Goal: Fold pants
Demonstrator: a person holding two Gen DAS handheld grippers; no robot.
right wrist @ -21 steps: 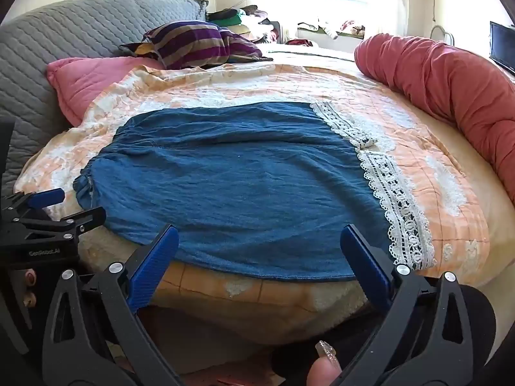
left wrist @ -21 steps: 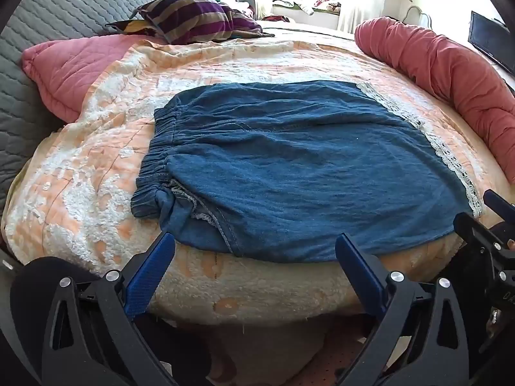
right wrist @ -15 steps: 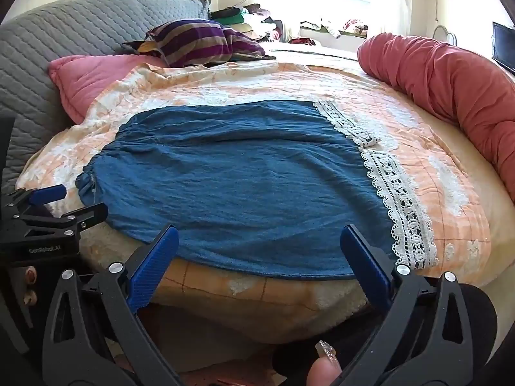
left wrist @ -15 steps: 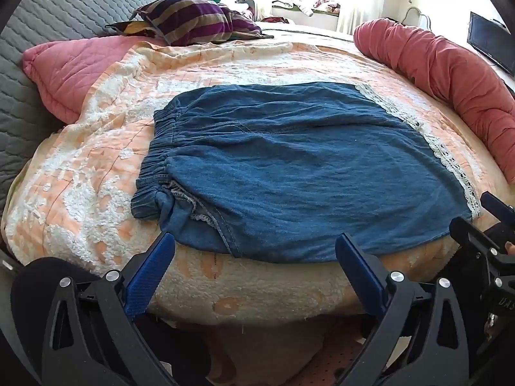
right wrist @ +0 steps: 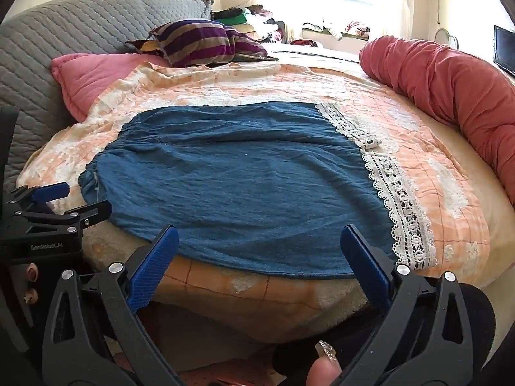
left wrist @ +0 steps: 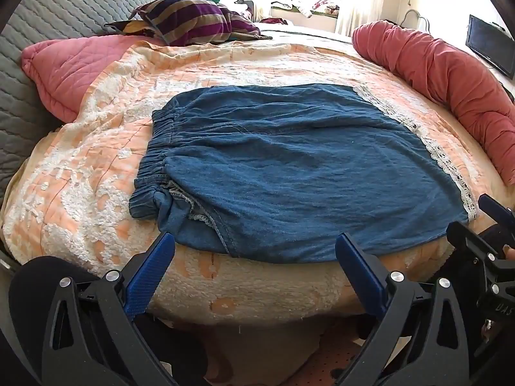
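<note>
Bed (left wrist: 225,289) fills both views, covered by a peach quilt with white patches. Grey quilted headboard (left wrist: 64,9) runs along the far left edge. Red bolster (left wrist: 450,77) lies along the right edge; pink pillow (left wrist: 70,67) and striped cushion (left wrist: 193,22) sit at the far left corner.

Pants (left wrist: 289,173), blue denim, lie flat on the quilt near the bed's near edge. Elastic waistband (left wrist: 157,160) toward the left, white lace hems (right wrist: 399,199) toward the right. Legs appear already laid one over the other; near hem line just inside the near edge.

Step, as judged: lengthwise fold looks done, crosswise fold not begun. Next move calls for pinching one end at both of its corners, likely the lace hems, and carrying it over toward the waistband, keeping the layers aligned. Thin cloth on soft quilt: risk of catching the quilt with it.

Left hand-held gripper (left wrist: 254,257): jaws spread wide, nothing between them, angled down at the near edge, short of the cloth. Right hand-held gripper (right wrist: 259,244): likewise wide and empty, angled down, its pads (right wrist: 363,263) level with the near hem. A fingertip (right wrist: 323,370) shows beneath it.
</note>
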